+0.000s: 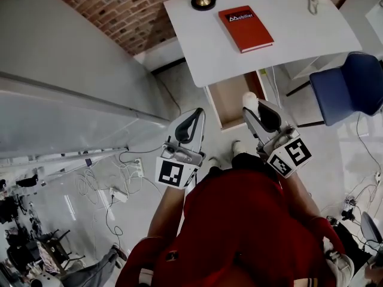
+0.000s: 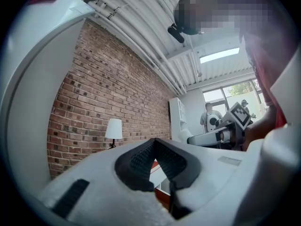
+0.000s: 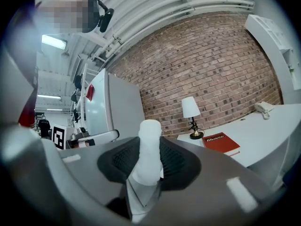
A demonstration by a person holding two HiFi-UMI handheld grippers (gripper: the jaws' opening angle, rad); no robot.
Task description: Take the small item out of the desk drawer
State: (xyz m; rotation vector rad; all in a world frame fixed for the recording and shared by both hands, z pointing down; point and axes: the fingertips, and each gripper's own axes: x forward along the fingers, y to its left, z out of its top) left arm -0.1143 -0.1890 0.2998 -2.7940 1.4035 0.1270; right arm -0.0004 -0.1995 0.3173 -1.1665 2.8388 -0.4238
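— What does the head view give you?

— My right gripper (image 1: 254, 109) holds the small white item (image 1: 249, 99) clear of the open drawer (image 1: 230, 103), above its right side as far as I can judge. The drawer sticks out from under the near edge of the desk (image 1: 299, 34), and I see nothing else on its wooden bottom. My left gripper (image 1: 194, 117) hangs just left of the drawer, over the floor (image 1: 179, 88). A red book (image 1: 245, 28) lies mid-desk and a lamp (image 1: 202, 0) stands at the far left corner.

— And the left gripper view?

— Its jaws are closed tip to tip with nothing between them. Past them I see only the brick wall (image 2: 108, 88) and the lamp.

— The right gripper view?

— The jaws are clamped on the lower part of the item. It stands upright, and most of its length pokes out beyond the pads.

— So what can go wrong from here?

— I think the hold is low, so a quick swing or a knock on the desk's near edge could lever the item sideways and out of the pads. It would then fall into the drawer or onto the floor. The drawer is also open at my legs, and I could bump it if I step in.
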